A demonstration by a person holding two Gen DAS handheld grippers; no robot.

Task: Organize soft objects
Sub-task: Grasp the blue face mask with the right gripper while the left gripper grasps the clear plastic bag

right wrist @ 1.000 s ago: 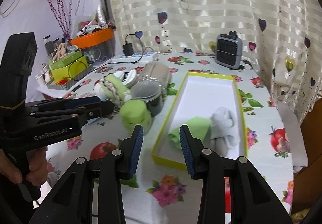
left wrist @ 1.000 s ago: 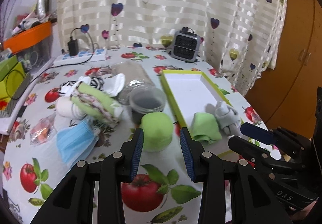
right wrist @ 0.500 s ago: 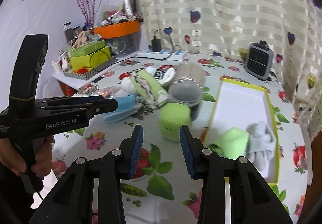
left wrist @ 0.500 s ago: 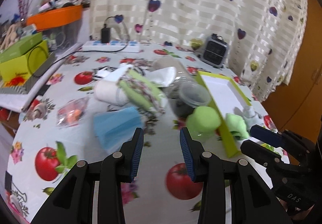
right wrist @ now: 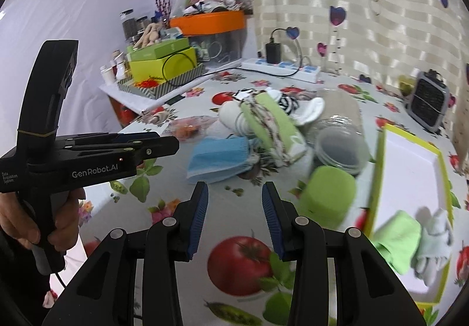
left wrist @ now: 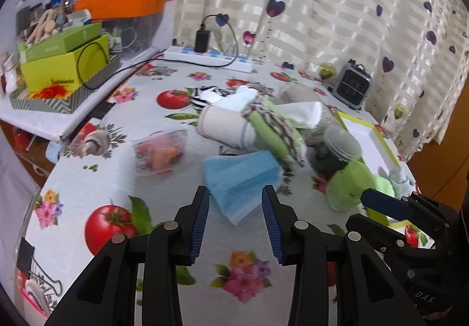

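Observation:
A blue face mask [left wrist: 241,179] lies on the fruit-print tablecloth, just ahead of my open left gripper [left wrist: 235,203]; it also shows in the right wrist view [right wrist: 218,157]. Behind it is a pile of rolled socks and a green striped cloth [left wrist: 263,126]. A yellow-rimmed white tray [right wrist: 378,179] at the right holds a green cloth [right wrist: 395,238] and a grey-white sock [right wrist: 433,238]. My right gripper [right wrist: 234,203] is open and empty above the cloth. A green lid [right wrist: 329,197] lies beside the tray.
A clear plastic jar [right wrist: 341,132] lies on its side next to the pile. A small packet with orange contents [left wrist: 159,150] lies left of the mask. A power strip [left wrist: 208,57], a small grey heater [left wrist: 353,87] and stacked boxes [left wrist: 63,62] stand at the back.
Both grippers have swung left, away from the tray and green lid. The blue mask is now in front of the left gripper. Both stay open and empty.

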